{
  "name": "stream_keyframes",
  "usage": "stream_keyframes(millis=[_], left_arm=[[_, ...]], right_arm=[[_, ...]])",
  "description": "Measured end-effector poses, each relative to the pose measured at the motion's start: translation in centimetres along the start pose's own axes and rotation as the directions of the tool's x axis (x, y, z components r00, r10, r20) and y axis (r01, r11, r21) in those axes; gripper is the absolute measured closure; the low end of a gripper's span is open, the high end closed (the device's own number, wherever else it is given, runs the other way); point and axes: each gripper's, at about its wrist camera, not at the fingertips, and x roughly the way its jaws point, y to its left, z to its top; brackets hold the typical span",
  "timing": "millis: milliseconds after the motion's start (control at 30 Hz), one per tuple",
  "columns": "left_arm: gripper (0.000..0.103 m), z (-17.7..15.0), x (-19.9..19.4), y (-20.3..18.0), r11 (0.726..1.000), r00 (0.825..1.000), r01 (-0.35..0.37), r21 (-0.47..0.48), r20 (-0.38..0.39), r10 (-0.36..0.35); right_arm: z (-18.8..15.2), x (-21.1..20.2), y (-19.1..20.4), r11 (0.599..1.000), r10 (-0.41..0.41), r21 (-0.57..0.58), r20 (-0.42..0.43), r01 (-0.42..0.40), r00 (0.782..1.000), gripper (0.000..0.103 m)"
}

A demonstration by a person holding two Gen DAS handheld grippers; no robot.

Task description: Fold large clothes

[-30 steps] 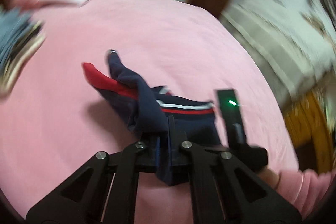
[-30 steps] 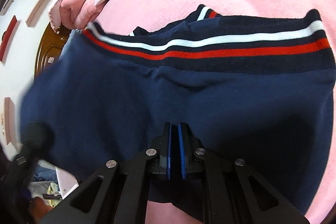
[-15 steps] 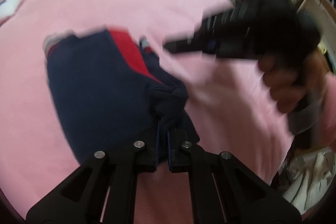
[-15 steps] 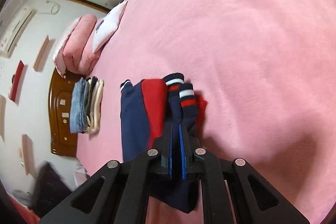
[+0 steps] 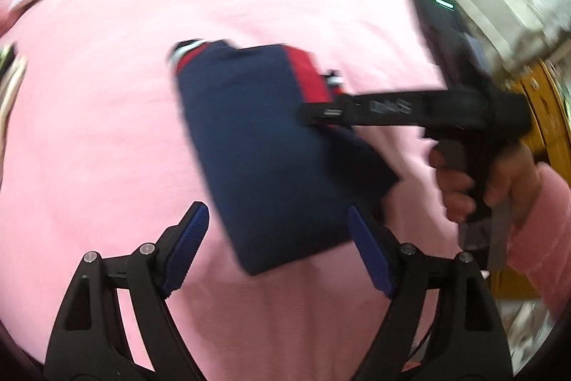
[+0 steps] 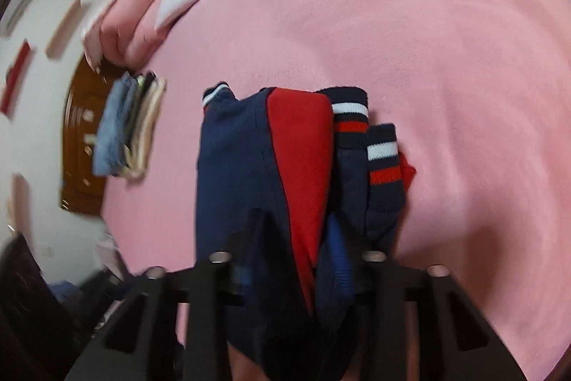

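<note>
Now the left gripper (image 5: 276,238) is gaping wide, gripping nothing, its blue pads flanking the garment's (image 5: 264,149) near edge. Whether the right gripper (image 6: 296,238), blurred at 3 o'clock, is parting, I cannot tell. Folded navy-and-red, the garment is lying on the pink bed (image 5: 125,149).

The folded garment (image 5: 271,152) lies on the bed (image 5: 107,131), near its middle. The left gripper (image 5: 276,240) sits just before the garment's near edge, one of its fingers (image 5: 185,238) on either side of that edge. The right gripper (image 5: 321,113) reaches in from the right, over the garment's right side. In the right wrist view, a stack of folded clothes (image 6: 128,127) lies left of the garment at the bed's edge, and pillows (image 6: 142,9) lie behind the stack.
</note>
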Motion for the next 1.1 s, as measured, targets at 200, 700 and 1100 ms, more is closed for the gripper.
stream_keyframes(millis=[200,700,1100], left_arm=[[0.025,1.2,0.7,1.6,0.992,0.997,-0.08,-0.102,0.015,0.082],[0.032,3.3,7.3,1.5,0.988,0.989,-0.121,-0.093,-0.101,0.112],[0.074,7.9,10.6,3.1,0.98,0.999,0.007,-0.2,-0.035,-0.015]], right_arm=[[-2.1,-4.1,1.1,0.996,-0.058,0.07,0.158,0.047,0.986,0.096],[-4.5,-6.9,4.0,0.976,-0.213,0.109,0.305,0.188,0.928,0.065],[-3.0,-2.6,3.9,0.9,-0.436,0.136,0.239,0.415,0.867,0.103]])
